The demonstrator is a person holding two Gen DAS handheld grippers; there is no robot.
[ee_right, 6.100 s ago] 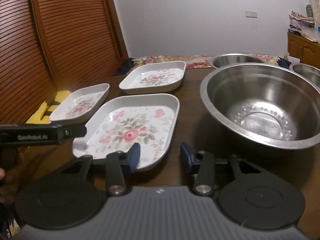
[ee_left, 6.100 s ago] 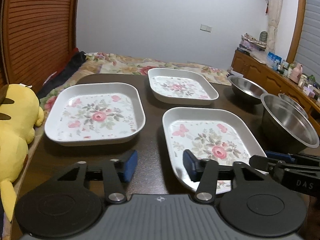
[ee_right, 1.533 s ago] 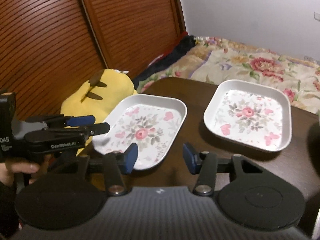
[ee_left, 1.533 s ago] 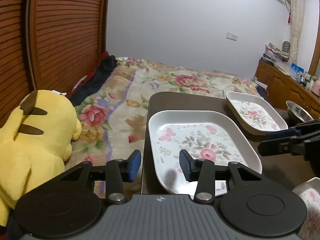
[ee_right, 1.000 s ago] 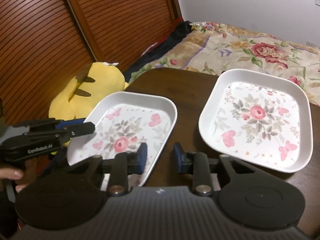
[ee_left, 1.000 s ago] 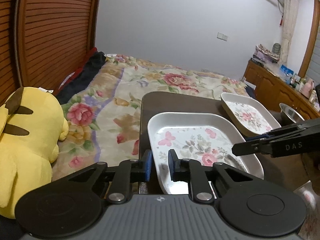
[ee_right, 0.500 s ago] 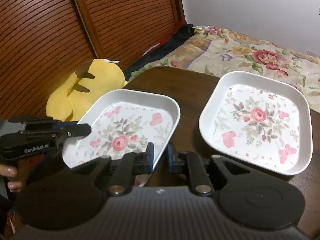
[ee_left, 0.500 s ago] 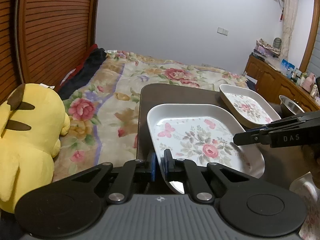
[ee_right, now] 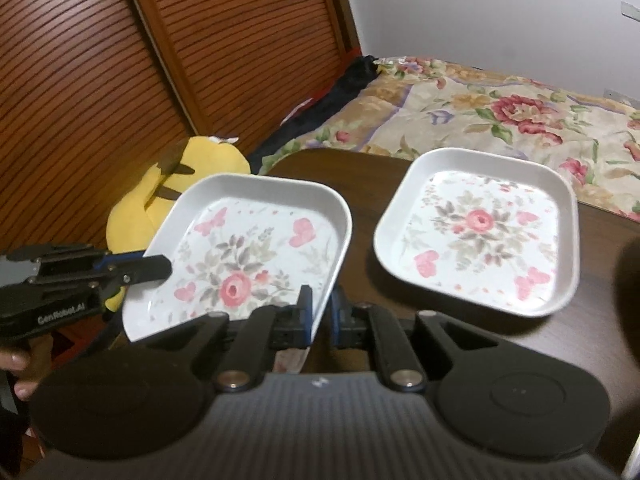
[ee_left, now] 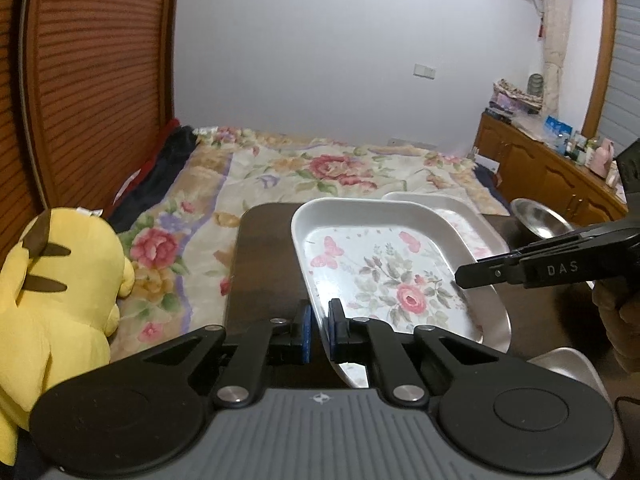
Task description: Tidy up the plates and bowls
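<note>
Two grippers point downward over the dark table (ee_right: 600,320), each clamped on one rim of the same floral plate (ee_right: 248,256). The left gripper (ee_left: 319,330) pinches the plate's left rim, the right gripper (ee_right: 320,318) its right rim; both sets of jaws are nearly together with only the rim between them. The plate sits tilted, raised off the table. One second floral plate (ee_right: 480,228) lies flat just beside it. One metal bowl (ee_left: 538,218) stands further right. One yellow plush toy (ee_left: 52,288) lies left of the table.
</note>
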